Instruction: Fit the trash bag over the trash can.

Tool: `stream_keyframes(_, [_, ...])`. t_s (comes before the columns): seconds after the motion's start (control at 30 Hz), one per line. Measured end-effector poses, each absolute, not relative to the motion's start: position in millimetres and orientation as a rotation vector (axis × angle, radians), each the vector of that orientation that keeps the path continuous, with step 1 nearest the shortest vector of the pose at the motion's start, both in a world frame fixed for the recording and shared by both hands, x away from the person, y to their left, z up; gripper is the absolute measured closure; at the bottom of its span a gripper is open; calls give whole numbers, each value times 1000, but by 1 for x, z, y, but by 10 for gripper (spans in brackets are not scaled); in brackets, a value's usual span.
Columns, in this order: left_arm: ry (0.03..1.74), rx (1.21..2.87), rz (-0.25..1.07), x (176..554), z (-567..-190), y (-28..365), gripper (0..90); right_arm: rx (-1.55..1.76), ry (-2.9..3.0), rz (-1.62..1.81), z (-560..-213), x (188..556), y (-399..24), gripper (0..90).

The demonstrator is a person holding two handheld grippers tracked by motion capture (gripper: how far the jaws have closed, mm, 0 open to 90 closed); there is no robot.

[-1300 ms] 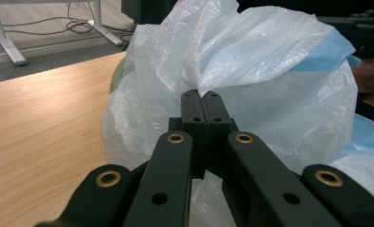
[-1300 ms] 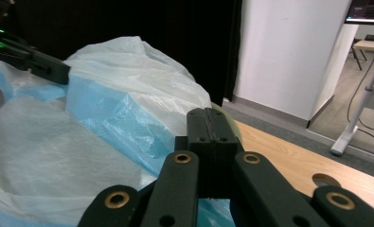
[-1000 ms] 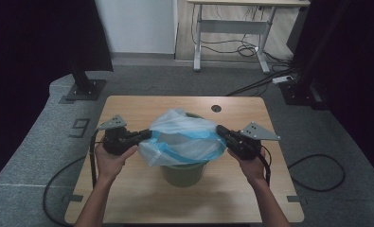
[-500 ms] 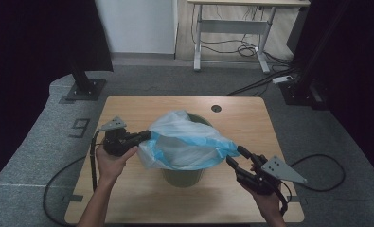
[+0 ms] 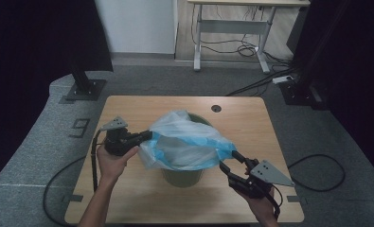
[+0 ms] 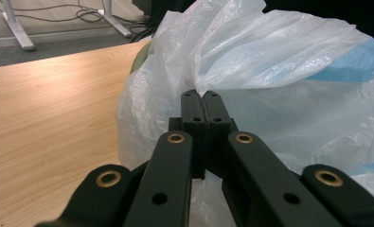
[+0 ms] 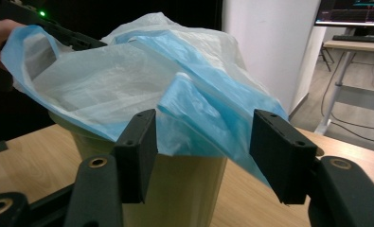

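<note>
A thin white and blue plastic bag (image 5: 184, 142) is draped over an olive-green bin (image 5: 182, 177) in the middle of the wooden table (image 5: 142, 198). My left gripper (image 5: 144, 137) is at the bag's left edge, shut on a pinch of the white film (image 6: 270, 71), with its jaws meeting (image 6: 202, 97). My right gripper (image 5: 229, 161) is at the near right, below the bag's blue corner. Its jaws (image 7: 203, 142) have just been opening. The blue edge (image 7: 199, 109) hangs between them without being pressed. The bin's wall (image 7: 175, 189) stands just behind.
A round cable hole (image 5: 216, 108) lies in the table's far side. Beyond the table are a white-legged desk (image 5: 232, 28) with loose cables, black stand bases (image 5: 83, 90) and a floor cable (image 5: 317, 175) at the right.
My right gripper swung from the bag's right side down toward the near right of the table, drawing the blue edge out with it, and its jaws opened. The left gripper stayed put.
</note>
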State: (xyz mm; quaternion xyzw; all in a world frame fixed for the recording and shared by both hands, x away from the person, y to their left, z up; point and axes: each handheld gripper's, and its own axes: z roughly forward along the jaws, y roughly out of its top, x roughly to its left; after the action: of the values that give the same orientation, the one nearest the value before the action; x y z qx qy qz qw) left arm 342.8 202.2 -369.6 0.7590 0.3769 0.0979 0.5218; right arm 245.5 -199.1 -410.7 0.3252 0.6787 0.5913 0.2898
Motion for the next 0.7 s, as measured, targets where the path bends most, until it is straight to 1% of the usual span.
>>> stream_keyframes(0.17, [899, 1817, 232, 342, -369, 201, 898, 873, 1822, 1550, -410, 251, -191, 407])
stream_keyframes(0.23, [896, 1817, 234, 341, -369, 201, 898, 892, 1815, 1538, -410, 255, -188, 441])
stream_keyframes(0.27, [894, 1819, 233, 341, -369, 201, 898, 912, 1804, 1533, -410, 259, -186, 503])
stream_keyframes(0.33, [893, 1818, 231, 340, -369, 202, 898, 942, 1798, 1529, -411, 263, -185, 550])
stream_keyframes(0.37, [893, 1818, 231, 340, -369, 202, 898, 942, 1798, 1529, -411, 263, -185, 550])
stream_keyframes(0.4, [893, 1818, 231, 340, -369, 202, 898, 976, 1792, 1514, -412, 264, -184, 637])
stream_keyframes(0.43, [893, 1818, 231, 340, -369, 202, 898, 976, 1792, 1514, -412, 264, -184, 637])
stream_keyframes(0.47, [893, 1817, 230, 340, -369, 202, 898, 985, 1792, 1515, -413, 265, -184, 656])
stream_keyframes(0.5, [893, 1817, 230, 340, -368, 203, 898, 991, 1795, 1518, -413, 266, -183, 685])
stream_keyframes(0.53, [891, 1817, 229, 339, -368, 203, 898, 996, 1793, 1505, -414, 267, -182, 744])
stream_keyframes(0.57, [891, 1817, 229, 339, -368, 203, 898, 996, 1793, 1505, -414, 267, -182, 744])
stream_keyframes(0.6, [888, 1819, 230, 339, -368, 202, 898, 995, 1794, 1495, -413, 267, -181, 817])
stream_keyframes(0.63, [888, 1819, 230, 339, -368, 202, 898, 995, 1794, 1495, -413, 267, -181, 817])
stream_keyframes(0.7, [887, 1818, 233, 339, -368, 203, 898, 989, 1791, 1494, -413, 269, -182, 890])
